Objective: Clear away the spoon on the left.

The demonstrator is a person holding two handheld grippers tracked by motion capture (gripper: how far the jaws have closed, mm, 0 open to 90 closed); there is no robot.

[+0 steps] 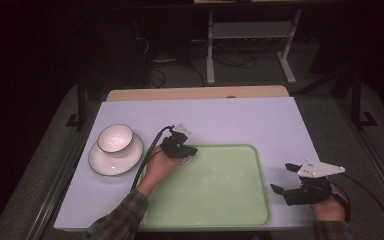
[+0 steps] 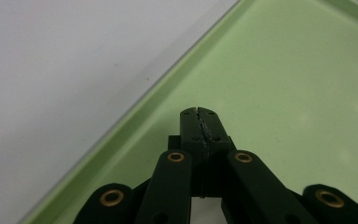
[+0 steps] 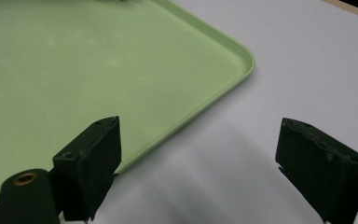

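A light green tray [image 1: 215,200] lies at the front middle of the pale table. My left gripper [image 1: 189,150] hovers over the tray's far left corner; in the left gripper view its jaws [image 2: 199,113] are pressed together, with nothing seen between them, just inside the tray's rim [image 2: 168,88]. Off the tray's right side, my right gripper [image 1: 280,176] is held open. In the right gripper view, the gripper [image 3: 196,154] has one jaw over the tray's edge [image 3: 186,123] and the other over the bare table.
A white bowl [image 1: 115,137] sits on a dark-rimmed white plate [image 1: 105,164] at the table's left. A wooden strip [image 1: 195,93] runs along the far edge. Beyond it are a dark floor, cables and a metal stand [image 1: 250,30].
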